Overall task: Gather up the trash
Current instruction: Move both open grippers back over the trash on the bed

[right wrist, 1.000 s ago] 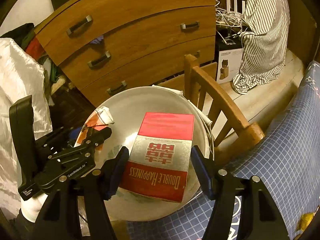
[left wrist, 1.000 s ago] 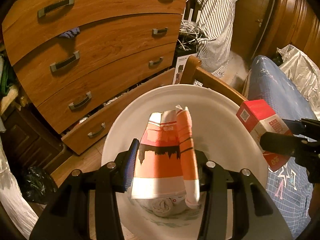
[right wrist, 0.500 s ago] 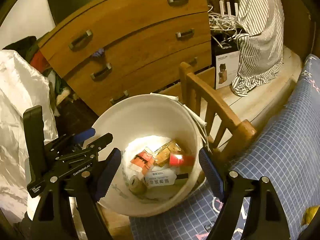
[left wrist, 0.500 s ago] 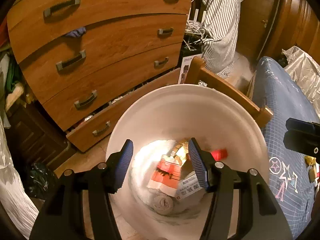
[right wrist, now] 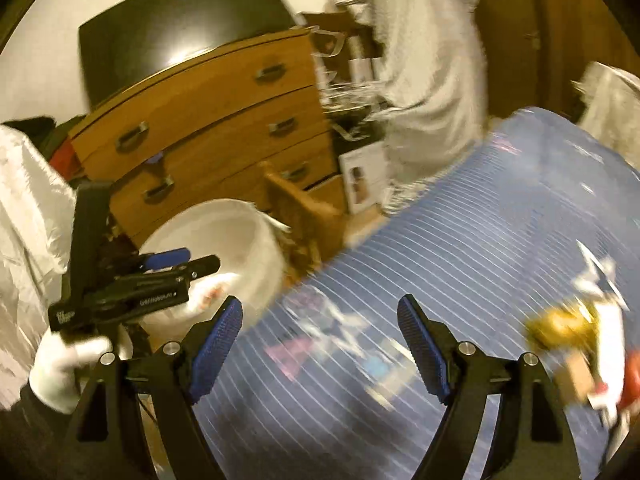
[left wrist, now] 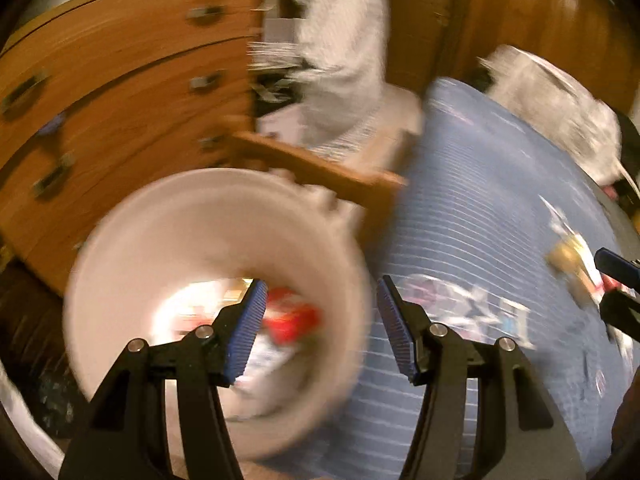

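Both grippers angle downward with jaws parted and empty, the left gripper (left wrist: 320, 324) straddling the white bucket's (left wrist: 132, 240) rim, the right gripper (right wrist: 320, 344) over the blue cloth (right wrist: 460, 216); blurred trash (right wrist: 576, 344) lies right, orientation indiscernible.

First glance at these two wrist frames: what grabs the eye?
The white bin, low and left in the left wrist view, with red and white trash at its bottom. Then the blue checked cloth filling the right side of both views, with a blurred heap of yellow and red litter near its right edge. Both grippers, left and right, stand open and empty.
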Available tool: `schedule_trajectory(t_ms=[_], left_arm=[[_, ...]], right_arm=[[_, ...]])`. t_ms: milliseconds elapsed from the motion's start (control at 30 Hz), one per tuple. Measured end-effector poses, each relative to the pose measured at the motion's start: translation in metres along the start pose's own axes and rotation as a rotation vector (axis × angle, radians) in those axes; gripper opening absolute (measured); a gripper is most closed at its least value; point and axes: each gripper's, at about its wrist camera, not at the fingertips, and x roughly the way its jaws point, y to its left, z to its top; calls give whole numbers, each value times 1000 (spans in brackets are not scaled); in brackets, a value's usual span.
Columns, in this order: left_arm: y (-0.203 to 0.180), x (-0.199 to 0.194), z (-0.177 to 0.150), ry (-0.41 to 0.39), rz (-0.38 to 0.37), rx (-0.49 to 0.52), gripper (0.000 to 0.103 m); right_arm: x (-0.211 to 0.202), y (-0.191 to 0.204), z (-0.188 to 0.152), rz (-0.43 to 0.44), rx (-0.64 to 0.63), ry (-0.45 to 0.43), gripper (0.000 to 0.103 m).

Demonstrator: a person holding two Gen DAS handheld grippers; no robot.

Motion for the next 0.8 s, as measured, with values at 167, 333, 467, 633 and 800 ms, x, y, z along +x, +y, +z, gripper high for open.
schedule_trajectory(t_ms=[167,333,467,633,800], left_arm=[[-100,22,-10,50,-145,172,55],[-208,51,-24,120,-299,341,55],[-275,86,-26,189,-389,391,55],[-315,111,-22,181,-364,434,65],[-322,110,-13,149,-422,434,74]], right_arm=[[-64,-86,-79,-130,127,-35,80],[-118,-157,-154,-235,263,-41,77],[-143,-196,-190,-281,324,-40,76],[-163,-226,-213,-313,350,-43,76],[-177,-254,-228,-323,377,-51,76]])
